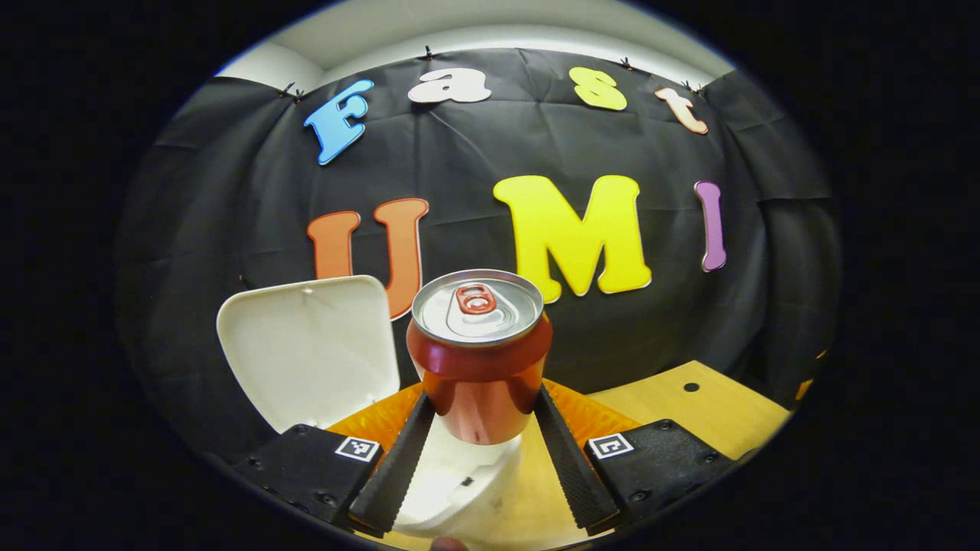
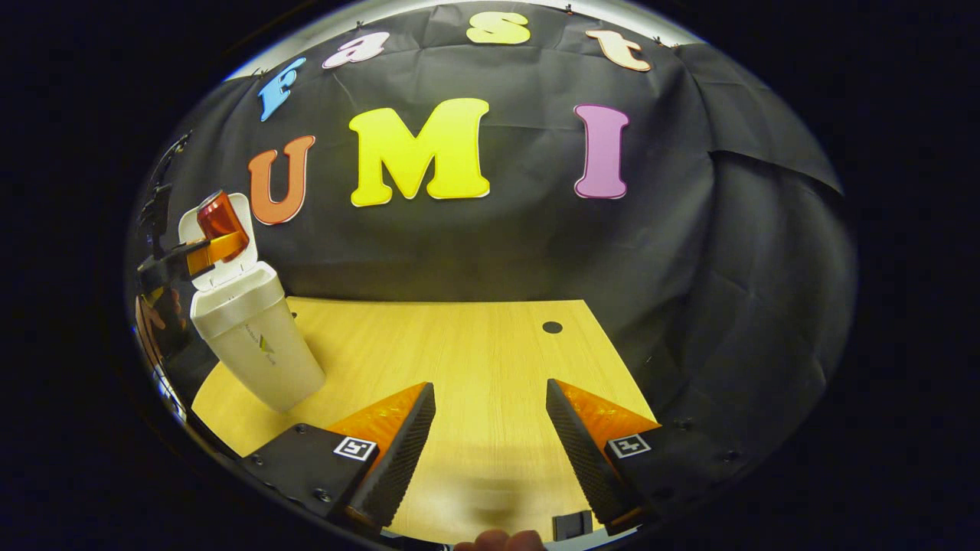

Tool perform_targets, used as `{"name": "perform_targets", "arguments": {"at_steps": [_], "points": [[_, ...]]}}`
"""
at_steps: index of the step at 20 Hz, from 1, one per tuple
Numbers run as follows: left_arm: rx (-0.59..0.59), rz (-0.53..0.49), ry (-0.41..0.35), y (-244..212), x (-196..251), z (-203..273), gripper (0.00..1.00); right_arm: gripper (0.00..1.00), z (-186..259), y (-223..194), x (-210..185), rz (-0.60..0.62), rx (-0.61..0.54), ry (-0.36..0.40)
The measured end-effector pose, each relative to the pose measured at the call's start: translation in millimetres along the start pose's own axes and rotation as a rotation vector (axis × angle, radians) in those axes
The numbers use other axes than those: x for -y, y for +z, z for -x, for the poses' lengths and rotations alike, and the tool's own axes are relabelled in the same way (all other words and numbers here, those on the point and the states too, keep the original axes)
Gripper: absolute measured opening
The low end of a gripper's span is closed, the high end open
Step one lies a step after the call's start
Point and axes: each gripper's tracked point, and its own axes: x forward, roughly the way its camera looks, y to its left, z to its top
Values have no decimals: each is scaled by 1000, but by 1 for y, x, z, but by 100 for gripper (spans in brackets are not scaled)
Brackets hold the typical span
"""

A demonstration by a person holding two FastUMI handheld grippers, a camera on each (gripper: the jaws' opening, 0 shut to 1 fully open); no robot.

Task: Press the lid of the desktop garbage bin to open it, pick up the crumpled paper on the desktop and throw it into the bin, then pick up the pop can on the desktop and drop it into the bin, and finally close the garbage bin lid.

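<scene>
Red and shiny, the pop can (image 1: 479, 356) stands upright between the two fingers of the left gripper (image 1: 481, 417), which press on its sides and hold it up in the air just above the open top of the white garbage bin (image 1: 459, 478), with the lid (image 1: 306, 348) tipped up behind it. In the right gripper view, the bin (image 2: 253, 344) stands at the far left of the wooden table (image 2: 459, 360). The right gripper (image 2: 490, 428) hangs over the table with its jaws wide apart and nothing between them.
</scene>
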Motion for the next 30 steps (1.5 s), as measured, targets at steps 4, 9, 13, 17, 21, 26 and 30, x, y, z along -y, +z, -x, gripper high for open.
{"name": "perform_targets", "arguments": {"at_steps": [4, 9, 13, 17, 21, 26, 30], "points": [[-81, -10, 112, -38, -53, -8, 84, 93, -4, 2, -21, 10, 1, 27], [-198, 7, 189, -80, -77, -14, 85, 93, -6, -2, -49, 51, -14, 69], [-205, 16, 200, -81, -75, -13, 88, 93, -6, -6, -49, 61, -18, 72], [-168, 27, 243, -62, -70, -1, 99, 93, -6, -12, -44, 39, -32, 74], [-105, 48, 308, -31, -48, 17, 99, 92, -11, -22, -42, 35, -61, 89], [-58, 79, 343, 4, -19, 21, 98, 93, -13, -19, -33, 49, -59, 117], [22, 104, 423, 53, -23, 19, 95, 93, -18, -5, -17, 58, -42, 137]]}}
